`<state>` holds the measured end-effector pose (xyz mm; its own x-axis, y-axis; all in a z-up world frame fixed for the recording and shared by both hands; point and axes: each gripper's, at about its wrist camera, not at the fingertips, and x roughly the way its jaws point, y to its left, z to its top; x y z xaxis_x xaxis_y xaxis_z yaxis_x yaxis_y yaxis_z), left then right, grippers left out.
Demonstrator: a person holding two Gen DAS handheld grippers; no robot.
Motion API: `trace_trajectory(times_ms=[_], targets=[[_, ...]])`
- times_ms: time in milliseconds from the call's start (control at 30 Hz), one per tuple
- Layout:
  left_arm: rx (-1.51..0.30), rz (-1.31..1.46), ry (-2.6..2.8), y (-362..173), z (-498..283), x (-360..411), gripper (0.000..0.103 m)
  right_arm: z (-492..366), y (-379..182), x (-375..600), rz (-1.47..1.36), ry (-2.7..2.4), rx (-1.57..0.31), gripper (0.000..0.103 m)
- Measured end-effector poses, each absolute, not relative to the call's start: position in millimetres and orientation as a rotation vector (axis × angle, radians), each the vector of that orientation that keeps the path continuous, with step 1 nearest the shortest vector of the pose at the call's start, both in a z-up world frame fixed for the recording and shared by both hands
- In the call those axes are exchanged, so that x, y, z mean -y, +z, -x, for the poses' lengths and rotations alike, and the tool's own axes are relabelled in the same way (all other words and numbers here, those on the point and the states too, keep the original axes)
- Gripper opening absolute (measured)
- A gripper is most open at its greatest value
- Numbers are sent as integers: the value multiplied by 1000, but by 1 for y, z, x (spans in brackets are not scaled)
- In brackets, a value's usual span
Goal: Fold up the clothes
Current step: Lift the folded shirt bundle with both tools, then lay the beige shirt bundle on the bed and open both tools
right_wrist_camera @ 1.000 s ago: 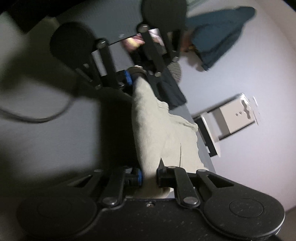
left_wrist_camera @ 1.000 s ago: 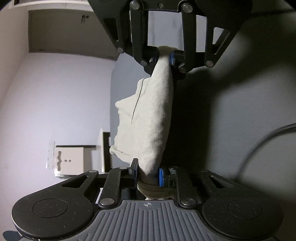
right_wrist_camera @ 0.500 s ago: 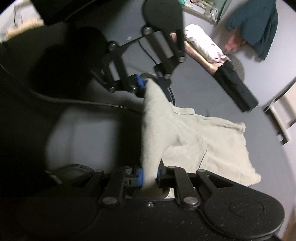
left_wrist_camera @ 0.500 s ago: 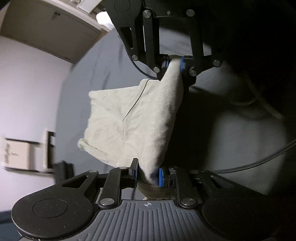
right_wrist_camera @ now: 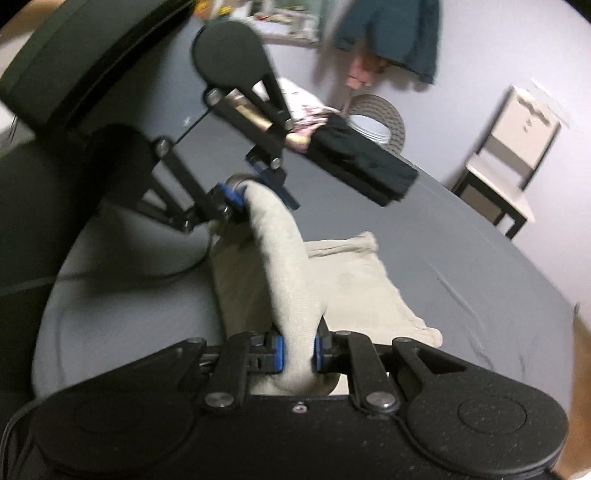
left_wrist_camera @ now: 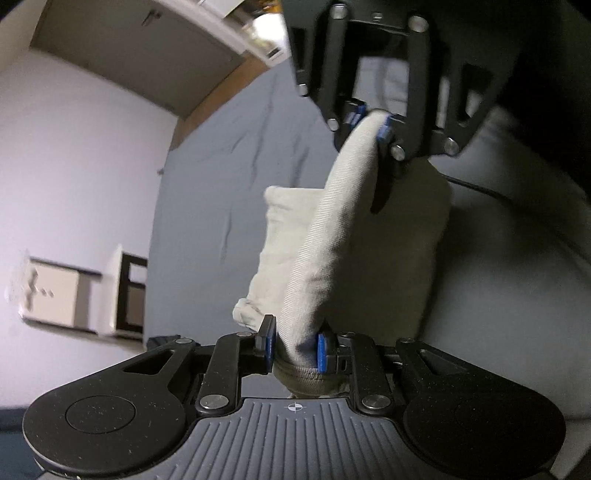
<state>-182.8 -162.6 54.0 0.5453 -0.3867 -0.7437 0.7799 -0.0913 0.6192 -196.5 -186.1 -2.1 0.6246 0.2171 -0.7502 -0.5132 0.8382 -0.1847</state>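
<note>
A beige ribbed garment (left_wrist_camera: pixel 325 240) is stretched by its folded top edge between my two grippers, which face each other. In the left wrist view my left gripper (left_wrist_camera: pixel 295 347) is shut on one end of that edge, and my right gripper (left_wrist_camera: pixel 369 122) is shut on the other end, up ahead. The right wrist view shows the same from the other side: my right gripper (right_wrist_camera: pixel 297 354) clamps the garment (right_wrist_camera: pixel 351 280), and my left gripper (right_wrist_camera: pixel 251 195) holds the far end. The rest of the garment lies spread on the grey sheet (right_wrist_camera: pixel 480 288).
On the sheet beyond the garment lie a folded black garment (right_wrist_camera: pixel 362 162) and a floral cloth pile (right_wrist_camera: pixel 306 107). A woven basket (right_wrist_camera: pixel 380 114), a white chair (right_wrist_camera: pixel 517 140) and a hanging teal jacket (right_wrist_camera: pixel 391 33) stand by the wall. A dark cable (right_wrist_camera: pixel 129 277) trails left.
Both grippers have come down toward the grey sheet with the garment. It hung freely before; its lower part now rests spread on the sheet. Both grips held.
</note>
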Motion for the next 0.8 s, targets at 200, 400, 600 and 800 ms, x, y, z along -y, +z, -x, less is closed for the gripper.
trace_trajectory(times_ms=[200,400,600,800], targets=[[-528,-1189,-1021,45,130,176,21,143,-11,234,209,422,-840,15],[-666,-1032,-985,17,83,180,28,99,-39,275,43,406,-888,15],[-652,-914,-882,2,60,168,71,77,-70,306,-132,337,-919,31],[-661,-707,-802,13,50,135,73,82,-71,352,-372,246,-866,53]])
